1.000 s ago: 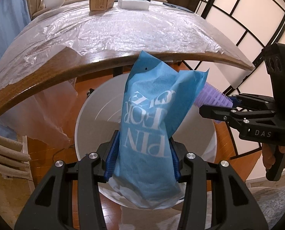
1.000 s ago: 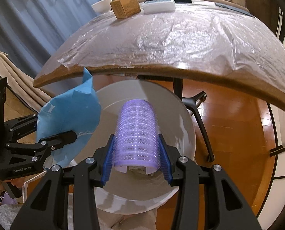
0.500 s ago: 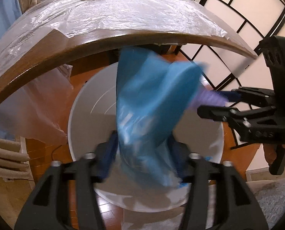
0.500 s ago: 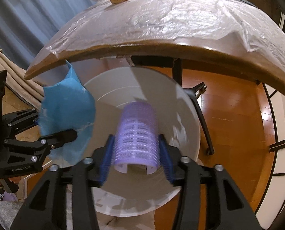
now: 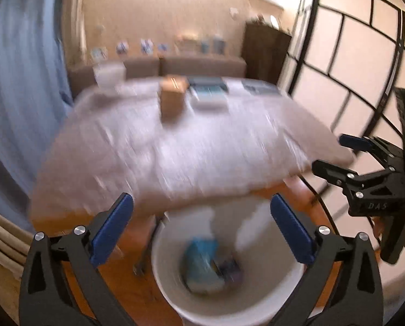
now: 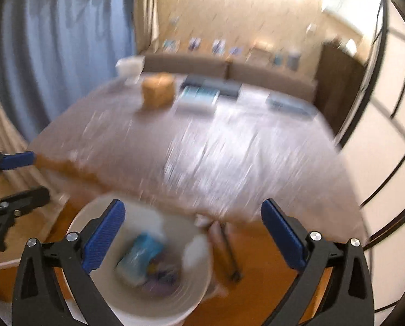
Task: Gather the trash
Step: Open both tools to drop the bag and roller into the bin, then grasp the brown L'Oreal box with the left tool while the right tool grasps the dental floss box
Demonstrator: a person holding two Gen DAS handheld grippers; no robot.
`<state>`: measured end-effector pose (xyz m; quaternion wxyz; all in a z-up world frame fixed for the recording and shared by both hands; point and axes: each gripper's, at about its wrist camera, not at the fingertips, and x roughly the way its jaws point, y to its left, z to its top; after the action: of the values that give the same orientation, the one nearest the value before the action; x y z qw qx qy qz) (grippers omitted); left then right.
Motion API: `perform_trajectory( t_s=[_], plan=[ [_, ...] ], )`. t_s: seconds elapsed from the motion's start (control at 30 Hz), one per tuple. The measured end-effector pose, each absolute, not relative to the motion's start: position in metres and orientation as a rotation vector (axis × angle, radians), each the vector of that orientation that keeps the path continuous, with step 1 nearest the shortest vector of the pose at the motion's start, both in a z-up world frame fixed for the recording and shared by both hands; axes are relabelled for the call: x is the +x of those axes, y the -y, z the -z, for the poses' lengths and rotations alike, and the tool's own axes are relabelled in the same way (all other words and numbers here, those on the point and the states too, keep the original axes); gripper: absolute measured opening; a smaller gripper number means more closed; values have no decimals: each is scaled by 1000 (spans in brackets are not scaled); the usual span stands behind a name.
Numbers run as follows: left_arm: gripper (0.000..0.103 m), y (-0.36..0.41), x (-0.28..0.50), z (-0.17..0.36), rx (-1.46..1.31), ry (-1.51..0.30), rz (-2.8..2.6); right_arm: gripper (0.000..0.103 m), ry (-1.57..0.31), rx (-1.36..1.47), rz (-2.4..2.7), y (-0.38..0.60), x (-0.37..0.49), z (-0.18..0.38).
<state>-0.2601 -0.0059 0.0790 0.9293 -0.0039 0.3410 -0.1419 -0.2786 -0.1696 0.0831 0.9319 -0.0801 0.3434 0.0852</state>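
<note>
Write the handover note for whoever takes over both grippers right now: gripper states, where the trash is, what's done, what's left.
Left gripper: jaws opening, nothing between them.
Right gripper: jaws opening, nothing between them.
Both hang above the white bin, which stands on the floor at the near edge of the plastic-covered table.
Done: blue bag and purple piece lie at the bottom of the bin.
Left: check the table's far end, where a cardboard box and flat items stand. The view is too blurred to tell whether any are trash.
</note>
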Motion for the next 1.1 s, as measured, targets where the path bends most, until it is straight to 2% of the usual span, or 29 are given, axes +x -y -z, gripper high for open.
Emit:
perform_trajectory(
  t_s=[0.2, 0.43, 0.87, 1.1],
  plan=[
    [101, -10, -233, -107, -103, -605, 371, 99, -571, -134, -79, 170, -256, -103],
    [101, -9, -186, -111, -72, -639, 403, 99, -672, -145, -152, 147, -210, -89],
    [101, -16, -77, -76, 20, -739, 395, 99, -844, -129, -89, 131, -77, -42],
    [101, 2, -31, -56, 51, -788, 446, 99, -900, -116, -98, 122, -35, -25]
  ],
)
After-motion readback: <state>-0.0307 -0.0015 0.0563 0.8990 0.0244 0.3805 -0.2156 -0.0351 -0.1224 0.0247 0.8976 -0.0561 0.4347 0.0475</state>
